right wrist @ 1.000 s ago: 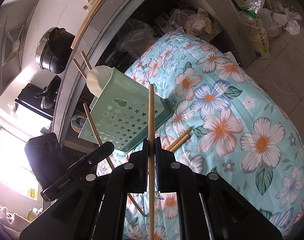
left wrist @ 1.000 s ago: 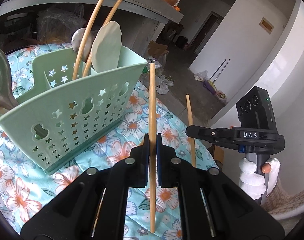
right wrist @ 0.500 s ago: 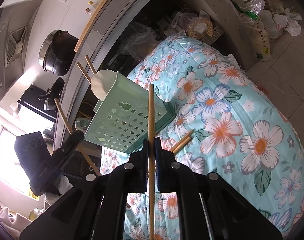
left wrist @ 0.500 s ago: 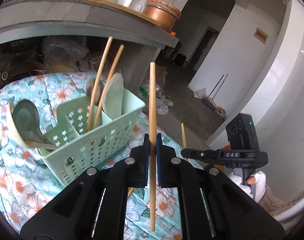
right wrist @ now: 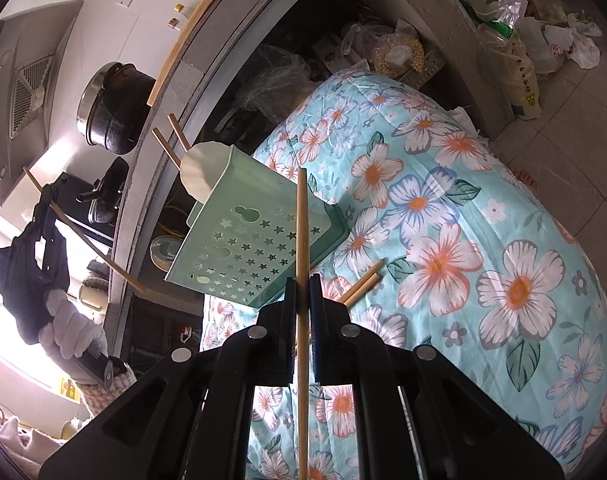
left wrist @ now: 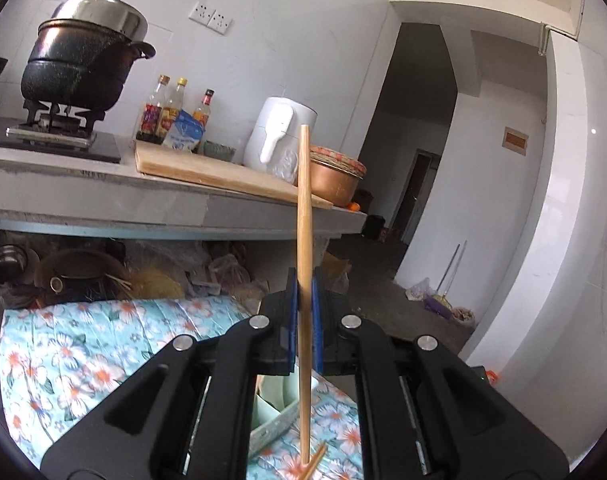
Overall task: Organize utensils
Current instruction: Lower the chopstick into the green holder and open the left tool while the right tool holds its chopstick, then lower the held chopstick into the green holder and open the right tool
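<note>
While both tongs stay clenched, left tongs [left wrist: 304,320] grip one chopstick [left wrist: 304,216] upright; right tongs [right wrist: 302,304] pinch another chopstick [right wrist: 301,232]. Two loose chopsticks [right wrist: 361,286] lie at 1 o'clock on the floral tabletop [right wrist: 463,240]; green caddy [right wrist: 255,236] beyond at 11.

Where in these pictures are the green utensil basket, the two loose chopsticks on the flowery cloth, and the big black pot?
green utensil basket [right wrist: 259,240], right wrist view, on its star-punched side wall.
loose chopsticks [right wrist: 363,284], right wrist view, mid-length on the pair.
black pot [left wrist: 77,68], left wrist view, on its dark body.
</note>
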### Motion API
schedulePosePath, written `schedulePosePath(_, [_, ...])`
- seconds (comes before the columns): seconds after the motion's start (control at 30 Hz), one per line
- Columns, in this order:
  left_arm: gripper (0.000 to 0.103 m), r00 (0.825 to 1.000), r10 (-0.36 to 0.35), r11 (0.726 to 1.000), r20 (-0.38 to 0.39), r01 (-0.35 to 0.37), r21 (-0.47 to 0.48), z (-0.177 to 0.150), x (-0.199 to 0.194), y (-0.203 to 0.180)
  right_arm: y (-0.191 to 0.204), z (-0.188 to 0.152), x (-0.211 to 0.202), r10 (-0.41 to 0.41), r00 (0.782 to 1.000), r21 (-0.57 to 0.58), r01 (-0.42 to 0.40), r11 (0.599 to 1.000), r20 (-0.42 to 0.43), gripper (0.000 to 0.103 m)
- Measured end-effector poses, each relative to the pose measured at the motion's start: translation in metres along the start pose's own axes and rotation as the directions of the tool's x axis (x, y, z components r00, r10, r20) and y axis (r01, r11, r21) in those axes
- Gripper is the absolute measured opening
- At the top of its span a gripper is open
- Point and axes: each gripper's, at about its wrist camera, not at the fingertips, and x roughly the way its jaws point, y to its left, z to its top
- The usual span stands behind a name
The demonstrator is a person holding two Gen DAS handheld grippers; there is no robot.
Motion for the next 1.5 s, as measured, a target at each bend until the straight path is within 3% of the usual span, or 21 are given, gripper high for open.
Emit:
schedulePosePath(0.27, [0.006,0.989,0.139,0.989,0.058,-0.142,0.042,0.001,0.031,0.016,0.0,0.0,-0.001,-0.005,1.0,0.003,0.005,1.0,0.001,0.007])
schedulePosePath(0.43, [0.006,0.968,0.247,0.961,0.052,-0.251,0.116,-0.016,0.055,0.021,0.0,0.001,0.0,-0.008,1.0,0.003,0.008,1.0,0.0,0.007])
schedulePosePath(0.87, [0.007,0.959,0.284,0.953,-0.015,-0.28,0.119,-0.045,0.073,0.038,-0.002,0.001,0.005,-0.012,1.0,0.009,0.012,1.0,-0.01,0.007])
schedulePosePath(1.13, [0.024,0.96,0.279,0.956,-0.024,-0.275,0.105,-0.046,0.063,0.038,-0.002,0.001,0.005,-0.01,1.0,0.008,0.01,1.0,-0.008,0.007])
schedulePosePath(1.37, [0.059,0.959,0.284,0.954,0.003,-0.283,0.095,-0.046,0.042,0.033,0.001,0.0,0.005,-0.007,1.0,0.001,0.007,1.0,-0.008,0.007])
schedulePosePath(1.5, [0.069,0.965,0.263,0.96,0.008,-0.263,0.096,-0.045,0.027,0.028,0.004,0.0,0.004,0.0,1.0,-0.008,0.0,1.0,-0.005,0.007])
